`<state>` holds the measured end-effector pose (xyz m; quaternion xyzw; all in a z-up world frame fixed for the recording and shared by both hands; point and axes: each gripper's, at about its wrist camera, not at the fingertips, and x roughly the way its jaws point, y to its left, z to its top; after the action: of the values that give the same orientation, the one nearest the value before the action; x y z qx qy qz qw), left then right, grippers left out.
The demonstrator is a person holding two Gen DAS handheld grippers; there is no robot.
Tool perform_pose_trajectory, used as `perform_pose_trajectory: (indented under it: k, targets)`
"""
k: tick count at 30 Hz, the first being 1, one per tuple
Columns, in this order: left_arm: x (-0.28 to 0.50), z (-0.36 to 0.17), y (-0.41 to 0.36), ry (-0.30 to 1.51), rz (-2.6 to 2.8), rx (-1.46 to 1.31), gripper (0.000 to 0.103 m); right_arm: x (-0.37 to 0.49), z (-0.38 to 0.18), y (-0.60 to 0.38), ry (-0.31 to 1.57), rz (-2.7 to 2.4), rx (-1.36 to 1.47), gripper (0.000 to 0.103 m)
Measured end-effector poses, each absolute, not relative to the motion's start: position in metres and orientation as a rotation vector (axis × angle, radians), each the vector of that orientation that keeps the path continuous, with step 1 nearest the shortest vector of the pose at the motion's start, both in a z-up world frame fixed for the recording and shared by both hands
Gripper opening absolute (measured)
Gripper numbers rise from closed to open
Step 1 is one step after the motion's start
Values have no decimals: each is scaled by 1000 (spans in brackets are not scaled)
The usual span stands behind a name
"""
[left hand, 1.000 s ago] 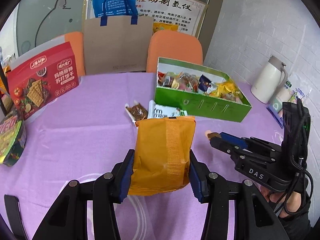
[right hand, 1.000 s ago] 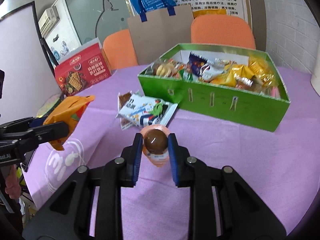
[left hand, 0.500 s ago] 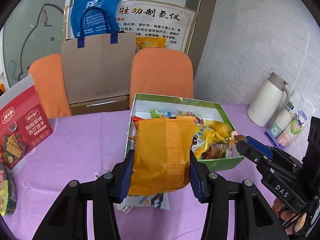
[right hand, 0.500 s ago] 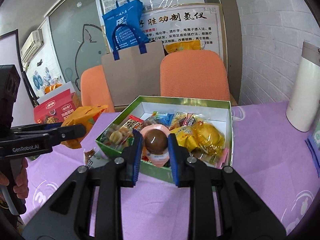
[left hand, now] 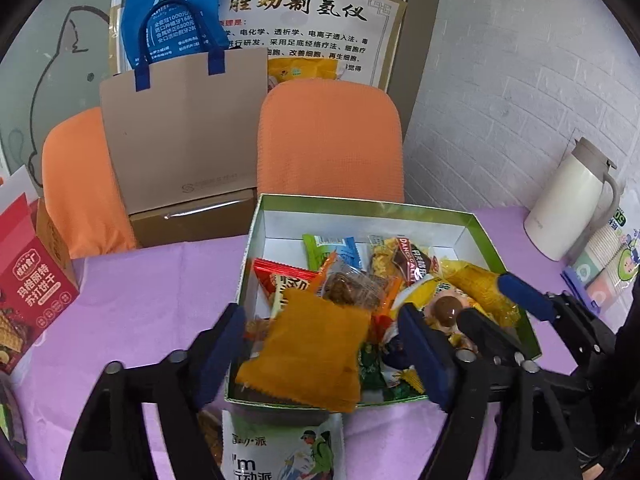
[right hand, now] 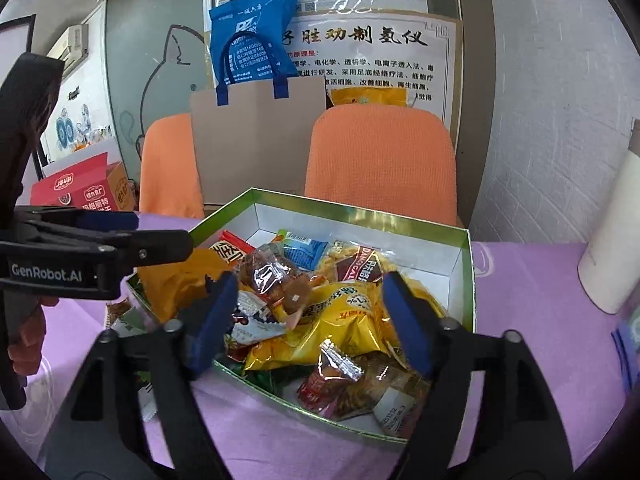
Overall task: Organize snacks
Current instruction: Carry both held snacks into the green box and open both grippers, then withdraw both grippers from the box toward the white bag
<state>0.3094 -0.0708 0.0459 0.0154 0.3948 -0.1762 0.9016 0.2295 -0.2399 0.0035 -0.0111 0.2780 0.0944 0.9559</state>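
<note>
Left wrist: left gripper (left hand: 320,344) just opened up over green box (left hand: 478,222), orange packet (left hand: 304,354) loose between (touching neither pad); right gripper (right hand: 308,320) likewise, holding nothing.

Both wrist cameras look forward and steeply down along their claws, close over the green box (left hand: 476,222) (right hand: 466,272) on the worktop; each also catches the orange chair (left hand: 330,140) (right hand: 380,160) behind.

White packet (left hand: 280,446): bottom cut by frame edge, top tucked under box (left hand: 360,404) rim. Red carton (left hand: 28,296) cropped at left. Orange packet (right hand: 180,280) partly behind left gripper (right hand: 160,236).
</note>
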Motion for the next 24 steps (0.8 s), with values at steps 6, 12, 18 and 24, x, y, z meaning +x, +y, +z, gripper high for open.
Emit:
perform_pose_trajectory:
  k: [6,12,18,24]
  targets:
    - [299,43,-67,797,-317,59,99,220,3,-245,596,191,21,86]
    - [277,57,-58,772,-292,61,101,199,20,-244,594,211,62,93]
    - [247,76,-46,725,-279,55,101,166,40,-233,557,229,62,96]
    - [215,92,-30,694,-285,42,102,139,47,-217,552,264,74,98]
